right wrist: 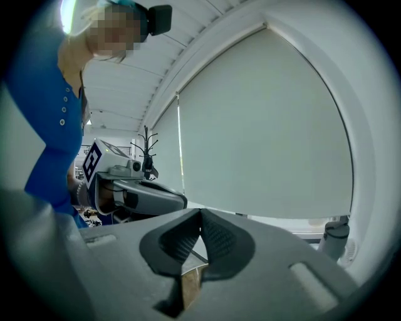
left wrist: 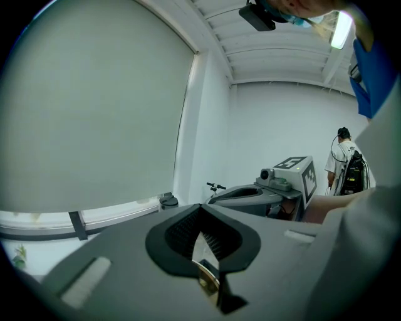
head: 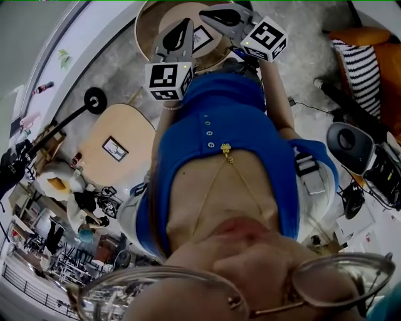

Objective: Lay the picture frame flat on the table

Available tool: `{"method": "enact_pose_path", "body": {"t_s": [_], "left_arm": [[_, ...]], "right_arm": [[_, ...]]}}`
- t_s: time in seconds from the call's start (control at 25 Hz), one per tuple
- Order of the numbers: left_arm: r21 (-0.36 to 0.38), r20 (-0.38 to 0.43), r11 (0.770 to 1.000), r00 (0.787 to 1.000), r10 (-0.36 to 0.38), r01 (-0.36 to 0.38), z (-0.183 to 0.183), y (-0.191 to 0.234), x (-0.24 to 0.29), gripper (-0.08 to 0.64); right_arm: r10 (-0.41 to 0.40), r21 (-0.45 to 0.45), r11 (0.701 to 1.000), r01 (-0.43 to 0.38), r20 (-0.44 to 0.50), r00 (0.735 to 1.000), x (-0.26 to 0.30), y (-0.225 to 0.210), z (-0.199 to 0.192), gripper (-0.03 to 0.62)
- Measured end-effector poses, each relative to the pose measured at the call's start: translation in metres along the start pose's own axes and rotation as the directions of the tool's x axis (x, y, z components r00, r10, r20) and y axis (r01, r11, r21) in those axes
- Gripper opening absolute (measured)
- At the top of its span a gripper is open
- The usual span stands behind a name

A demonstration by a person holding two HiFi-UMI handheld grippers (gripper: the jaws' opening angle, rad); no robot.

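Head view alone gives me the picture frame (head: 202, 37) just beyond left gripper (head: 186, 26) and right gripper (head: 210, 14); their own views show closed, empty jaws.

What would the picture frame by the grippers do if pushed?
The picture frame has straight dark edges, so it is probably stiff, not floppy. It looks small, so likely light. On the smooth round table it may slide easily.
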State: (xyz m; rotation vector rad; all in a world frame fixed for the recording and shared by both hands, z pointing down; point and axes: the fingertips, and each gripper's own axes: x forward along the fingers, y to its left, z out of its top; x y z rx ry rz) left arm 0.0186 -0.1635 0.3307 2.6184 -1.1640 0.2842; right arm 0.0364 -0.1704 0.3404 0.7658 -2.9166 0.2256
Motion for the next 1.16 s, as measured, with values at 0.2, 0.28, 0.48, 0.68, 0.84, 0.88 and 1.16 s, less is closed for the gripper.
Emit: {"method": "enact_pose_path", "body": {"t_s": [0.2,0.28,0.48,0.68,0.84,0.88,1.16], "left_arm": [[0.003,-0.008,1.000,1.000,-0.010,0.011,-0.003,-0.005,-0.001,0.000],[0.006,-0.011,1.000,1.000,-0.013,0.013,-0.003,-0.006,-0.002,0.000],[0.012,-0.021,1.000,1.000,-0.013,0.013,-0.006,-0.004,-0.002,0.000],[0.006,-0.036,1.000,0.999,-0.008,0.009,-0.013,-0.003,-0.002,0.000],[0.006,-0.041,1.000,0.999,-0.012,0.012,-0.014,-0.005,-0.004,0.000],[0.007,-0.042,1.000,0.999,-0.014,0.014,-0.014,-0.006,-0.004,0.000],[0.012,-0.040,1.000,0.999,-0.022,0.022,-0.010,-0.009,-0.002,0.000]], "right_arm": [[0.007,0.007,1.000,-0.007,-0.001,1.000,-0.003,0.005,-0.001,0.001],[0.005,0.008,1.000,-0.005,-0.001,1.000,-0.005,0.005,-0.001,0.000],[-0.004,0.011,1.000,0.004,0.000,1.000,-0.007,0.004,-0.003,0.000],[-0.011,0.013,1.000,0.011,-0.007,1.000,-0.011,0.003,-0.006,0.000],[-0.013,0.014,1.000,0.013,-0.009,1.000,-0.013,0.005,-0.007,0.000],[-0.014,0.015,1.000,0.014,-0.008,1.000,-0.014,0.005,-0.007,0.002],[-0.008,0.011,1.000,0.008,-0.008,1.000,-0.014,0.006,-0.004,0.001]]}}
